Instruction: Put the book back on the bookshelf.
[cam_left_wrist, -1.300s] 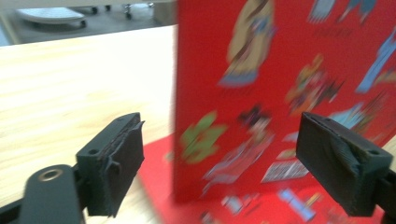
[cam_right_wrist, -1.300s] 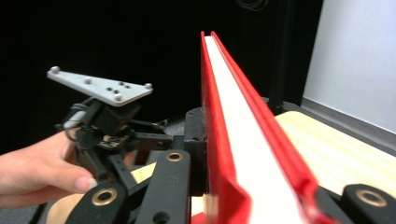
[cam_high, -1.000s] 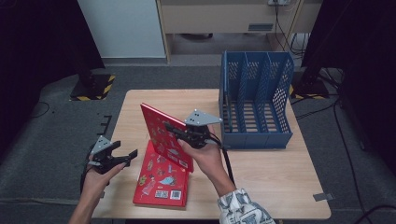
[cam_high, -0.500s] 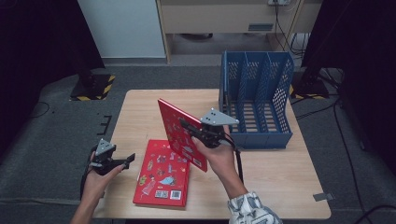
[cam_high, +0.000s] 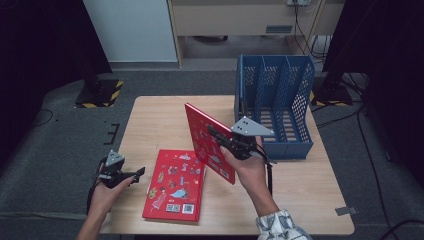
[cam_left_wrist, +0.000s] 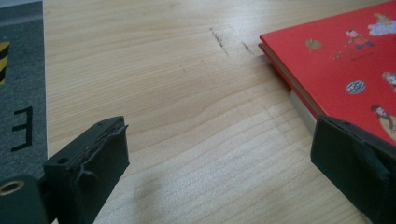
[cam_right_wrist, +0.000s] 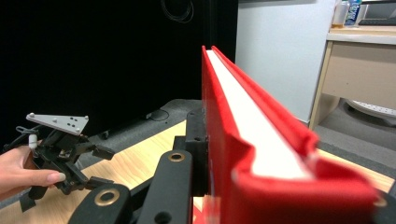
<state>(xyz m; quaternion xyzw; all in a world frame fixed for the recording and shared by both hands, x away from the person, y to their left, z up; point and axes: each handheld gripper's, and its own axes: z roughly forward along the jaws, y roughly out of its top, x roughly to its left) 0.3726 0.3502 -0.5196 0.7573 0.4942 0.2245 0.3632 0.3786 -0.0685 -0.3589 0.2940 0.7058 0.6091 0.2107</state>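
Upright, a red hardcover picture book (cam_high: 209, 142) with cartoon figures, clamped in the right gripper (cam_high: 226, 143), left gripper (cam_high: 134, 173) wide and empty beside a second flat red book (cam_high: 172, 185), wooden table (cam_high: 160, 120).

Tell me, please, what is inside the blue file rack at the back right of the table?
The blue file rack looks empty: bare slotted floors show in its three compartments. The held red book hides nothing of them.

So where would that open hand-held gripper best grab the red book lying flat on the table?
Probably by its near left edge, coming in low from the left side. The flat red hardcover book lies cover-up on the wooden table, so only its thin edges give the jaws something to close on. The left hand-held gripper already sits open beside that edge.
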